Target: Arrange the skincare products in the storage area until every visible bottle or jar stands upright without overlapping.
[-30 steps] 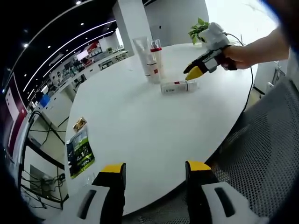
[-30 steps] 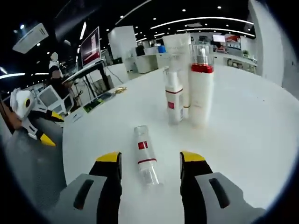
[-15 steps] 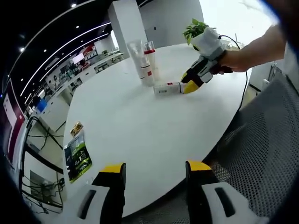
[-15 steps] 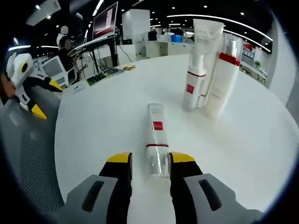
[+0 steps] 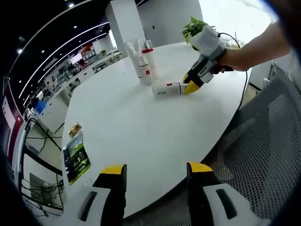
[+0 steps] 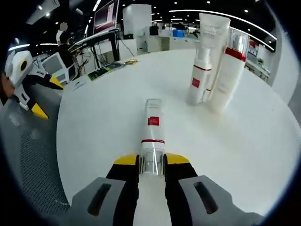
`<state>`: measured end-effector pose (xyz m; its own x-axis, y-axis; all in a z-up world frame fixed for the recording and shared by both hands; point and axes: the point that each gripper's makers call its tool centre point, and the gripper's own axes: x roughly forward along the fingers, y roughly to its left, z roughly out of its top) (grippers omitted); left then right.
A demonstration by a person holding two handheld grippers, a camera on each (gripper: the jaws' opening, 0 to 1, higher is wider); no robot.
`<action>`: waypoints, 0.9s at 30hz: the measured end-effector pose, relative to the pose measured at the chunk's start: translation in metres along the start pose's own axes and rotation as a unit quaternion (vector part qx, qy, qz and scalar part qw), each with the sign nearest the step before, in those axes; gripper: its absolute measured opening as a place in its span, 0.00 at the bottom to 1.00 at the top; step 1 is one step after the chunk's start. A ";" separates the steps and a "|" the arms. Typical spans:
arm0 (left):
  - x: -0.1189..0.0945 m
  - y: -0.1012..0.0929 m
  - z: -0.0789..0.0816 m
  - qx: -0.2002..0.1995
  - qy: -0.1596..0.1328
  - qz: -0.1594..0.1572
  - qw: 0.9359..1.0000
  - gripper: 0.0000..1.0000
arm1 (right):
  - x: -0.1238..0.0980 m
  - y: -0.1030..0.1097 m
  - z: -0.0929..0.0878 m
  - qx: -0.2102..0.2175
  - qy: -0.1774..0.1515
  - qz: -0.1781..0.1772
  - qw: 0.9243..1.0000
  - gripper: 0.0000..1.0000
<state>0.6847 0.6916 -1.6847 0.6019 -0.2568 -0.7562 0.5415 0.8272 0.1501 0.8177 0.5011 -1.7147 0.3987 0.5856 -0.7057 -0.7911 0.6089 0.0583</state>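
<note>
- Since half a second earlier, our right gripper [image 6: 151, 160] had narrowed its jaws from a loose straddle until both yellow tips pressed the clear cap end of the lying bottle [image 6: 152, 134].
- That bottle lay on its side on the round white table [image 6: 103, 122], its body running straight away from the fingers [image 6: 126, 161], with the red band just past the tips and the red square label farther along.
- Seen from the left gripper view, the right gripper [image 5: 192, 84] sat low on the table, held by a hand [image 5: 225, 60], its tips at one end of the lying bottle [image 5: 168, 89].
- Beyond the lying bottle and apart from it, we saw three upright products close together: a slim white bottle with a red label [image 6: 197, 80], a tall white tube [image 6: 214, 33] behind it, and a white bottle with a red collar and clear cap [image 6: 229, 70].
- Our left gripper [image 5: 156, 168] hung over the near table edge with its jaws wide apart and nothing between them.
- A green leaflet [image 5: 76, 157] lay near the table's edge, and a potted plant [image 5: 192, 29] stood at the far side.
</note>
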 end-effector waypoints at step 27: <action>-0.003 -0.023 0.010 0.004 -0.029 -0.054 0.998 0.50 | -0.050 0.106 0.038 0.015 -0.022 -0.017 1.000 0.17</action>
<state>0.6762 0.6679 -1.6790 0.5736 -0.3727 -0.7295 0.6093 0.7893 0.0758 0.7316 0.5566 -1.6470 0.4452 0.5876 -0.6757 -0.7631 0.6438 0.0571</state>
